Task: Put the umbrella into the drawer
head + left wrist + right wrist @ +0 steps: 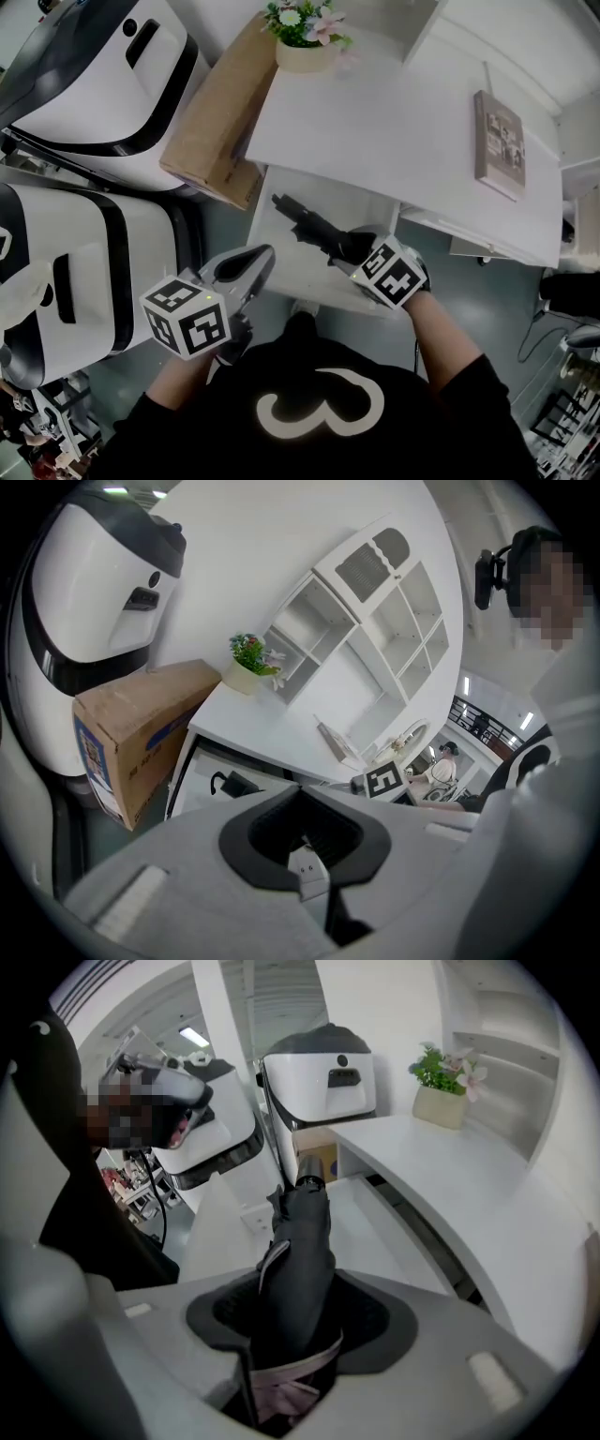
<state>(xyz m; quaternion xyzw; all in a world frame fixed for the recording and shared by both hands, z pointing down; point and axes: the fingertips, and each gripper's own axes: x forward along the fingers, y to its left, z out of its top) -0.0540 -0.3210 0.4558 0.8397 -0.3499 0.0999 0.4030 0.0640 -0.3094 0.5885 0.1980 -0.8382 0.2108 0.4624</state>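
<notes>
Drawer (352,202) stands open. Your right gripper (349,246) is clamped on the umbrella (309,225), held over the drawer and not yet laid in. Left gripper (247,272) is closed on nothing. Left to do: lower it, let go.

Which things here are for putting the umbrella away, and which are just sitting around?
For the job: umbrella, open drawer, right gripper whose fingers grip the umbrella.

Just sitting around: flowerpot, book, cardboard box.
</notes>
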